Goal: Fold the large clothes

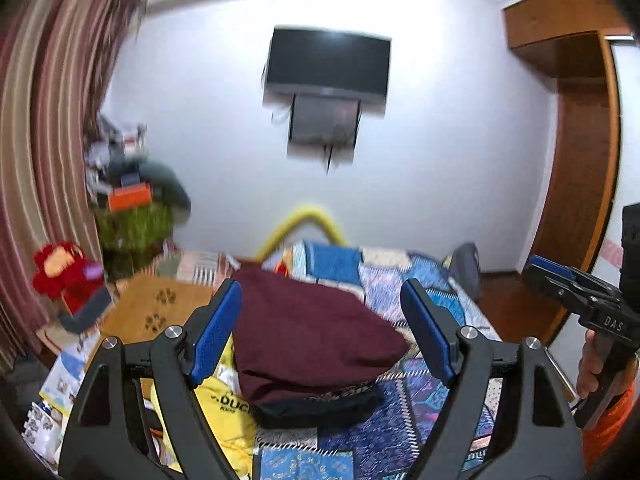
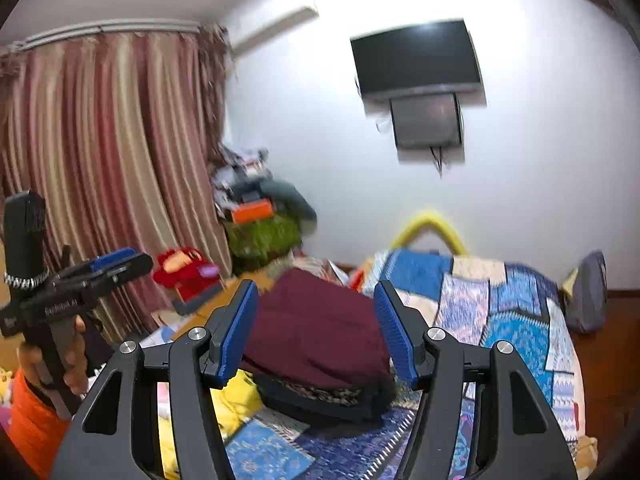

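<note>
On the patchwork bed [image 1: 432, 280] | folded maroon garment [image 1: 308, 336] tops a dark folded piece [image 1: 320, 408], beside yellow cloth [image 1: 224, 396] | left gripper [image 1: 320, 336] wide open, empty | right gripper [image 2: 316, 328] likewise, raised | step: between garments, probably | next: reach for an unfolded piece.

The left wrist view looks forward between its own two fingers [image 1: 218, 332], low over the bed [image 1: 420, 280], facing the white wall with the television [image 1: 328, 62] at upper centre. The right wrist view faces the same wall from a spot further right, so the television [image 2: 416, 58] sits at upper right. Both share the folded maroon garment [image 1: 308, 328] close at lower centre, the striped curtain [image 2: 104, 152] at left, and each shows the other gripper at its frame edge
</note>
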`<control>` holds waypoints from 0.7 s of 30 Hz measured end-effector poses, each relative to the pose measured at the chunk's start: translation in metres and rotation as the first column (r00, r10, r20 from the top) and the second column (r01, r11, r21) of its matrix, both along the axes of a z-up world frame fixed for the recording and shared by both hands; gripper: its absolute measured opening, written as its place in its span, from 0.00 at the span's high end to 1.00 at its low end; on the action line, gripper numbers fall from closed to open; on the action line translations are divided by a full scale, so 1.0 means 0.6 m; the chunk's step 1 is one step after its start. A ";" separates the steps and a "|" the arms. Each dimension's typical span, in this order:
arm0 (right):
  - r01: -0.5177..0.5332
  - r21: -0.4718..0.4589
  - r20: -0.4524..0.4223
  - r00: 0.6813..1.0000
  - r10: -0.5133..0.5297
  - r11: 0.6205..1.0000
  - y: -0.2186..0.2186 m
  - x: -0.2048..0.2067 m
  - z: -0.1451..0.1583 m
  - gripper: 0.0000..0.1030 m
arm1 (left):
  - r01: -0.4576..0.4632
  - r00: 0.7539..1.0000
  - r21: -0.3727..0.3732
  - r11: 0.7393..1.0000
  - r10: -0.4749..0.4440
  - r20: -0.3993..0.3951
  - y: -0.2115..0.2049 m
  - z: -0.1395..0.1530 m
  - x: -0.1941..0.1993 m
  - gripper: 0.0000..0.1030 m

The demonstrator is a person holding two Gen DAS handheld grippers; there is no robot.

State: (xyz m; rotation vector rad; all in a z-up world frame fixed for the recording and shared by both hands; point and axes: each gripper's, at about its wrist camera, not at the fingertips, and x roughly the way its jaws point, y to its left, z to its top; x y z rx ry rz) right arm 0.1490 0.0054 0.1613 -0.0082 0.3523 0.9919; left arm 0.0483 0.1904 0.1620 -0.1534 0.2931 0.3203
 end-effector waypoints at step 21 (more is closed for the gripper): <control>0.116 0.086 0.162 0.978 -0.129 0.990 -0.026 -0.115 -0.009 0.15 | -0.168 0.976 0.145 0.975 0.144 0.162 -0.148 -0.051 -0.128 0.01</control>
